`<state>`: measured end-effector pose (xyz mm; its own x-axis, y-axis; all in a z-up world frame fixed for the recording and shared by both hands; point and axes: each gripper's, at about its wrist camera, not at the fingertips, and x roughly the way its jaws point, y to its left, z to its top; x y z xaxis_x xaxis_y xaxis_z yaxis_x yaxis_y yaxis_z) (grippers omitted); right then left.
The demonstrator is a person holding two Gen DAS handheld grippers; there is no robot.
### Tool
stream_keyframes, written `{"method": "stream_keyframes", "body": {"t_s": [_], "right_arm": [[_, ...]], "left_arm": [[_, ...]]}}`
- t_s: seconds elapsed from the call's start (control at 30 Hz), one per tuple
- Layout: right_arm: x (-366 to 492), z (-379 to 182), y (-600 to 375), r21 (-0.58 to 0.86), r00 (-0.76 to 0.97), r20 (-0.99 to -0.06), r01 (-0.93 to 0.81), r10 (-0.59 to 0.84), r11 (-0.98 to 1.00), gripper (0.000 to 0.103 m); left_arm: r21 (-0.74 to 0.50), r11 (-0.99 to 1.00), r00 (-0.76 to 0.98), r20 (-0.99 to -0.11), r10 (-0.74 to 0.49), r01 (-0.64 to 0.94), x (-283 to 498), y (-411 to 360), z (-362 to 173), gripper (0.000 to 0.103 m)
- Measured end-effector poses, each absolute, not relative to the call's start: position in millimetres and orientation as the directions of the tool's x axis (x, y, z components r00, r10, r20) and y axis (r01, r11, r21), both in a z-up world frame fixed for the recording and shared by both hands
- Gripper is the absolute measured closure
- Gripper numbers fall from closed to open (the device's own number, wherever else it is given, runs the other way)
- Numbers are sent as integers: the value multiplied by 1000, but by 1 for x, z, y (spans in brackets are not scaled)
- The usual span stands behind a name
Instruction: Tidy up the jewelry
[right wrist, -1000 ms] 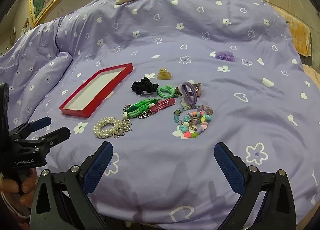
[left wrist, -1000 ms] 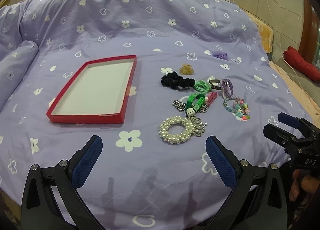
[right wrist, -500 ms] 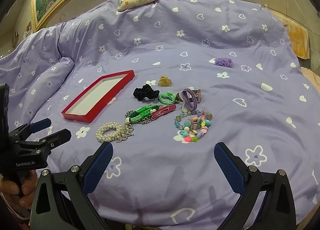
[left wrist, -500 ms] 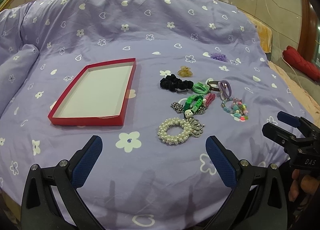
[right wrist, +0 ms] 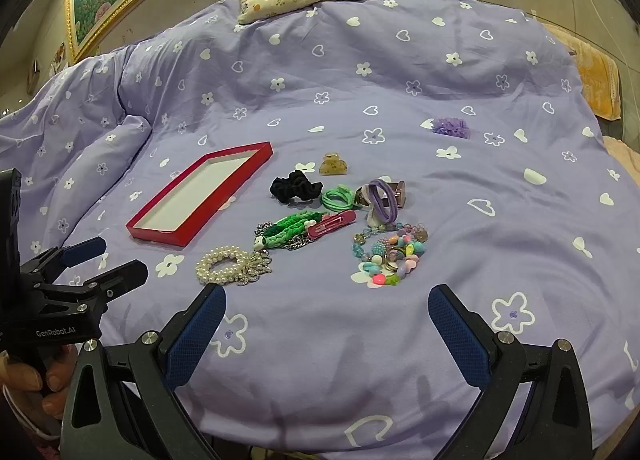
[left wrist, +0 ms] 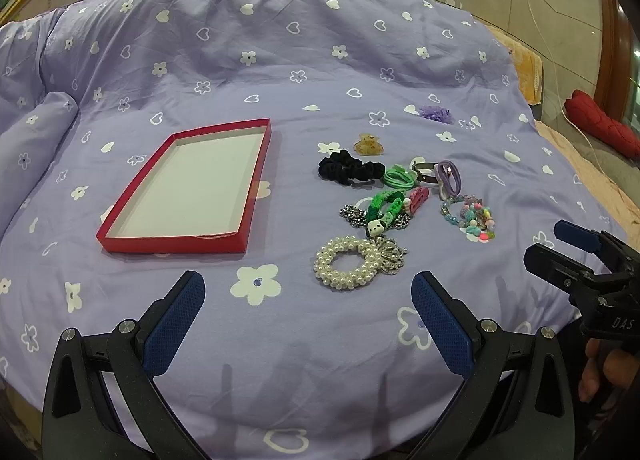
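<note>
— Purple bed cover (left wrist: 320, 71): what's on it, near to far?
— Two wide-open grippers, left gripper (left wrist: 308, 312) and right gripper (right wrist: 326, 320), holding nothing; one pearl bracelet (left wrist: 348, 266); one red tray (left wrist: 188, 189) left of it; one black scrunchie (left wrist: 350, 171).
— Anything unclear?
— The tangled chain under the green band (left wrist: 384, 207).

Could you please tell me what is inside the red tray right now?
The red tray shows only its bare white floor. The strip just behind its near wall is hidden.
</note>
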<state>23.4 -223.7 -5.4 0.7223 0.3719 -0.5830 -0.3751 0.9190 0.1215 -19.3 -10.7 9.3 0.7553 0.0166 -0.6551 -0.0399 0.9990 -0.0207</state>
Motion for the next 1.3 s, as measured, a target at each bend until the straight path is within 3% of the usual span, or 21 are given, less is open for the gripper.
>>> {"method": "stream_keyframes", "body": {"t_s": [0.73,1.3], "right_arm": [[24,-5,-224,142,715,-582,-380,388,914,1],[62,-11,-243,214,684,-599,-364,416,906,3]], "left_arm": [[-25,999,748,-664,9,-35,-18,-13,7,0],[-84,996,688,-724,-53,-10,46,2,3,0]]}}
